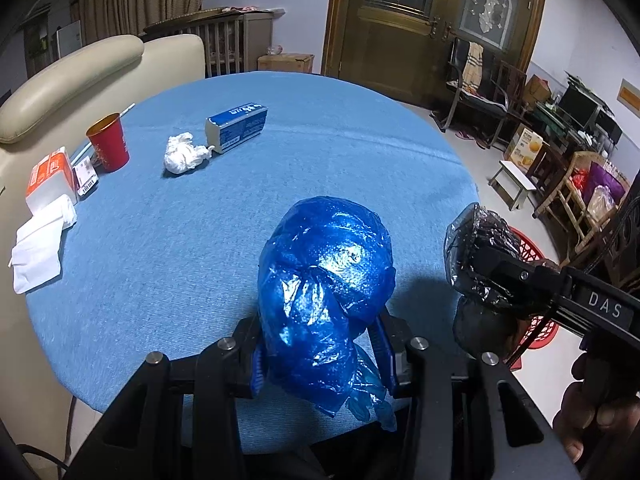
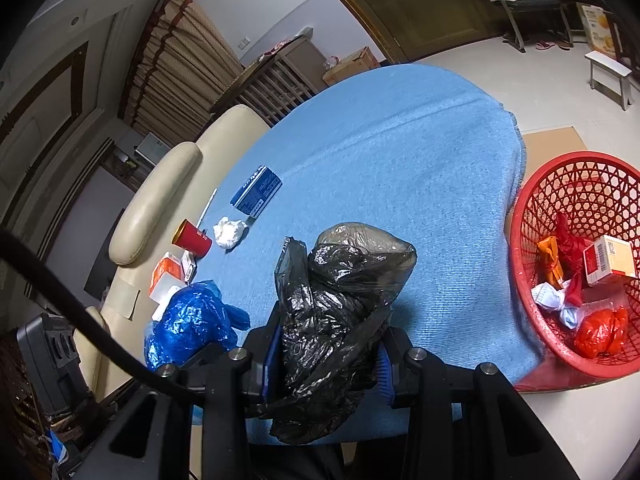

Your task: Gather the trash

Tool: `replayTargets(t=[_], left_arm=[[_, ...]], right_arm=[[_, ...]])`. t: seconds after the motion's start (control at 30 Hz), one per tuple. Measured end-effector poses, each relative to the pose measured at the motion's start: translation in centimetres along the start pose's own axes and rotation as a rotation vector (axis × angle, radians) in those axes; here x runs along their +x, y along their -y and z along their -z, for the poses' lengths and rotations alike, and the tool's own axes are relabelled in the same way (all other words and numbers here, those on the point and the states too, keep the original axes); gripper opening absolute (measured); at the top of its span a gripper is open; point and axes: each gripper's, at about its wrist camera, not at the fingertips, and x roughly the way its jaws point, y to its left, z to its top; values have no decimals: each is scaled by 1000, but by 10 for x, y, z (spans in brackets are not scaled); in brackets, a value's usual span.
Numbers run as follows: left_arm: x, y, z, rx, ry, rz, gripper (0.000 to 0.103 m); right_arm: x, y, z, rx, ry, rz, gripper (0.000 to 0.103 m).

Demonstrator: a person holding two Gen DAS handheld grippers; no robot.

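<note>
My left gripper (image 1: 320, 354) is shut on a crumpled blue plastic bag (image 1: 326, 280), held just above the near part of the blue round table (image 1: 320, 140). My right gripper (image 2: 326, 364) is shut on a crumpled black plastic bag (image 2: 340, 304) above the table's near right edge. In the left wrist view that black bag (image 1: 480, 256) and the right gripper show at the right, with a hand (image 1: 592, 408) below. The blue bag (image 2: 188, 324) appears lower left in the right wrist view. A red mesh basket (image 2: 576, 176) with several pieces of trash stands on the floor right of the table.
On the table's far left lie a white crumpled tissue (image 1: 182, 154), a blue carton (image 1: 236, 126), a red paper cup (image 1: 109, 142), an orange-white box (image 1: 50, 178) and white napkins (image 1: 38, 246). A beige sofa (image 1: 72, 76) borders the table. Chairs and a stool (image 1: 514, 180) stand right.
</note>
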Motion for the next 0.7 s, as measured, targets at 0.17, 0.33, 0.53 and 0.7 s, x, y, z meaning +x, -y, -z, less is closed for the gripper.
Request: replayTargets(t=[0.17, 0.33, 0.53, 0.7], left_arm=[[2, 4, 0, 11, -4, 3, 45], [4, 7, -3, 27, -1, 1, 45], [5, 17, -4, 58, -3, 5, 45], [7, 30, -9, 83, -2, 16, 45]], right_arm=[[-2, 5, 0, 13, 3, -2, 41], [-8, 13, -2, 34, 18, 2, 41], [-15, 30, -5, 72, 37, 6, 41], [-23, 45, -7, 107, 58, 13, 41]])
